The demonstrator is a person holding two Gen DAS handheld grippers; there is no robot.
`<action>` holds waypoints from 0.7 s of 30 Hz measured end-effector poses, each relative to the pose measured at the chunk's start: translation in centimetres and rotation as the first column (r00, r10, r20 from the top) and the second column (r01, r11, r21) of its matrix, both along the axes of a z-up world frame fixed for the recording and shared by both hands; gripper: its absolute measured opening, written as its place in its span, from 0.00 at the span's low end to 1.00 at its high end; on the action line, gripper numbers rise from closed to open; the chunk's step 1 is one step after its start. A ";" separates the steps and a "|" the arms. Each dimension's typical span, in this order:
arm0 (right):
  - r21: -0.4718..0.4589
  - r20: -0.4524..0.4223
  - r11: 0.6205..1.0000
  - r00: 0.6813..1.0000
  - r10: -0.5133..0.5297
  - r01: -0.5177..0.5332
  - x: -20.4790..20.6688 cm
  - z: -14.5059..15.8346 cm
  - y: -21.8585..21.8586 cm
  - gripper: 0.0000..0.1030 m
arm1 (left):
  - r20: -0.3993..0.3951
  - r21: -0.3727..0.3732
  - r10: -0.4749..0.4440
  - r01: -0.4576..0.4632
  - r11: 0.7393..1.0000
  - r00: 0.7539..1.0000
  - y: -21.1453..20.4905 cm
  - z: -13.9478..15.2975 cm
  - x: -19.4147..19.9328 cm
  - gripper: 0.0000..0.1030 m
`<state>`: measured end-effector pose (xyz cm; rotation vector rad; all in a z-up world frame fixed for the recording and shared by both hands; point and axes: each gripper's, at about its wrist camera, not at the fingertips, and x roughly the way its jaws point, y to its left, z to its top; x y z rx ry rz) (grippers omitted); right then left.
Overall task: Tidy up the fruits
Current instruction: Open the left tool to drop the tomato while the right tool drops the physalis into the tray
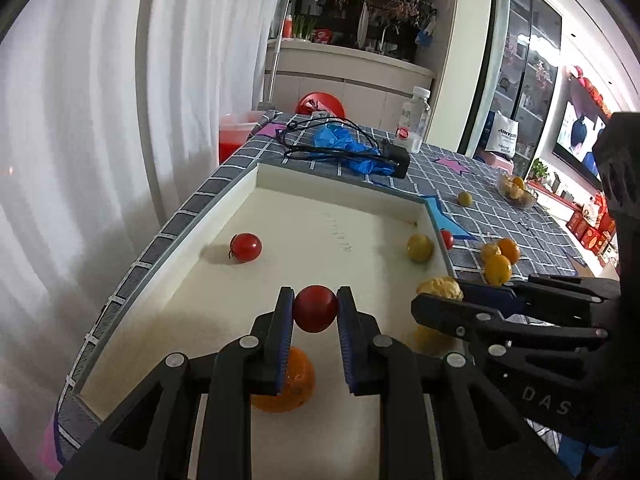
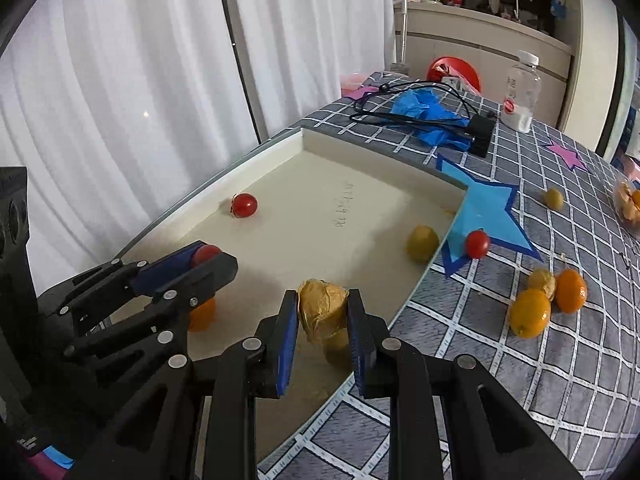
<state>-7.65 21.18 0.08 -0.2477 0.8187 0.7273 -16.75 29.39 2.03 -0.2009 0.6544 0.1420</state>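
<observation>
The left tool (image 1: pixel 315 307) is clamped on a small, round, glossy red cherry tomato (image 1: pixel 315 308), held clear above the floor of the shallow cream-white rectangular tray (image 1: pixel 280 172). Directly beneath that tool, an orange citrus fruit (image 1: pixel 294 384) rests on the tray floor, and ahead and to the left a second red cherry tomato (image 1: pixel 245 247) lies loose. To the right, the right tool (image 2: pixel 323 312) is clamped on a crinkled, papery, yellow-brown husked fruit (image 2: pixel 322 306), also above the tray, near its right rim. Ahead of it a yellow-green round fruit (image 2: pixel 422 243) sits against the tray's right wall.

The coming move is judged to be a release into the tray: both held fruits already hang over it, so the drop lies straight down from each tool. The left tool's drop point is crowded by the orange below.

The right wrist view alone shows the loose fruit right of the tray on the grey checked worktop (image 2: pixel 520 392): a third cherry tomato (image 2: pixel 477 244) on the blue star, then a cluster of orange and yellow fruits (image 2: pixel 548 300). The right tool is nearer to these. In the left wrist view, the orange under the left tool is seen more fully.
</observation>
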 end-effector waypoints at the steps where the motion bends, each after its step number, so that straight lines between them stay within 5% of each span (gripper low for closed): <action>1: -0.001 0.001 1.000 1.000 0.001 -0.001 -0.1 0.0 0.0 0.24 | -0.002 0.000 0.001 -0.001 1.000 1.000 0.0 0.0 0.0 0.23; 8: -0.011 -0.018 1.000 1.000 0.012 -0.012 -0.1 -0.2 0.3 0.24 | -0.016 0.004 0.006 -0.006 1.000 1.000 0.2 -0.3 0.0 0.25; 16: -0.001 -0.044 1.000 0.999 -0.030 0.030 0.8 -0.2 -0.6 0.25 | -0.025 0.015 0.065 -0.065 0.998 0.998 1.0 -0.4 -0.2 0.75; 21: 0.016 -0.047 0.999 0.998 -0.045 0.046 0.9 0.2 -1.4 0.31 | -0.015 0.019 0.066 -0.065 0.998 0.998 0.8 0.2 -0.5 0.78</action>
